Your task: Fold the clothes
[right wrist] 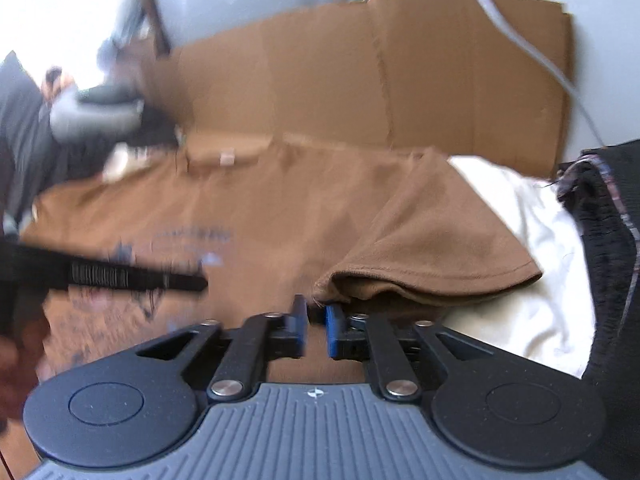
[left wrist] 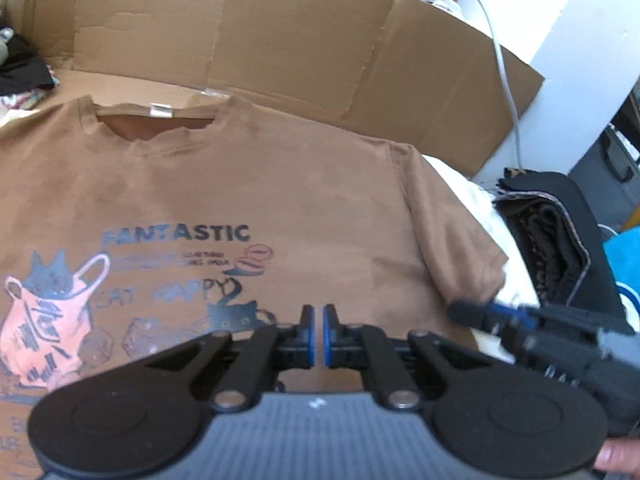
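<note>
Right gripper [right wrist: 316,322] nearer: brown T-shirt [left wrist: 280,184] sleeve [right wrist: 432,248] hem lies at 1 o'clock, just beyond slightly parted fingers. Left gripper [left wrist: 319,332] fingers nearly together, nothing gripped.

One brown T-shirt [left wrist: 280,184], two grippers — left [left wrist: 319,334], right [right wrist: 316,330] — one cardboard sheet [left wrist: 280,40], one dark folded pile [left wrist: 560,240]

Cardboard wall [left wrist: 280,40] blocks behind shirt [left wrist: 280,184]; dark folded pile [left wrist: 560,232] crowds right; white cloth strip [right wrist: 532,248] between free.
</note>
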{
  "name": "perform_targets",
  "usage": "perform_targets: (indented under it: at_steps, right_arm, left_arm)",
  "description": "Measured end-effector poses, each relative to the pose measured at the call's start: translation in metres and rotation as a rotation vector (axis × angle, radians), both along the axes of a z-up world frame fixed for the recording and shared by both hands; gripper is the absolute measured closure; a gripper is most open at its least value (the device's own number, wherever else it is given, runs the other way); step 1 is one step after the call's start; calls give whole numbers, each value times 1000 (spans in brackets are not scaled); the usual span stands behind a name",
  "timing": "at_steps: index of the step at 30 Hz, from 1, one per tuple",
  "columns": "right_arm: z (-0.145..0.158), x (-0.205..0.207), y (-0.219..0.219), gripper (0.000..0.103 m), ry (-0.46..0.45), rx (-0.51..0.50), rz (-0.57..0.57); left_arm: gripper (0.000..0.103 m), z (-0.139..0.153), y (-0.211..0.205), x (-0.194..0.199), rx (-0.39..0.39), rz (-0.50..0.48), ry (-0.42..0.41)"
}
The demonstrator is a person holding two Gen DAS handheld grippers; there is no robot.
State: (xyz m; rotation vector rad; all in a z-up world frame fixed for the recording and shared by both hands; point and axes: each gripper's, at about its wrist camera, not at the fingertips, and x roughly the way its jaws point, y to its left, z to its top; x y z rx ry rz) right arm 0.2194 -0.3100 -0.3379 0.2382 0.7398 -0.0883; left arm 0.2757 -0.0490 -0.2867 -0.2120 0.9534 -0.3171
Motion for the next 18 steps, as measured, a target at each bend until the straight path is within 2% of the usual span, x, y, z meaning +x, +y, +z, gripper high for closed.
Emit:
perform_targets:
  at_steps: [1, 3, 5, 7, 11, 16, 18]
  right_arm:
    - [-3, 1, 4, 67, 23, -9, 21]
    - [-4, -1, 10, 61, 42, -12, 63]
    - [-2, -8, 9, 61, 42, 2, 80]
    - [2, -16, 1, 61, 28, 41, 47]
    - [9, -31, -18, 61, -3, 95, -61]
    - [11, -38, -36, 61, -3, 55, -194]
    - [9, -39, -48, 61, 3, 85, -294]
  left_arm:
    - [100, 1, 0, 1, 5, 4, -3]
    - [98, 3, 9, -4, 15, 7, -11]
    - [98, 4, 11, -4, 20, 13, -21]
    - [98, 5, 16, -5, 23, 22, -29]
    - [97, 6, 22, -1, 23, 42, -34]
    - [97, 5, 24, -2, 27, 41, -29]
    - [97, 4, 23, -2, 29, 41, -28]
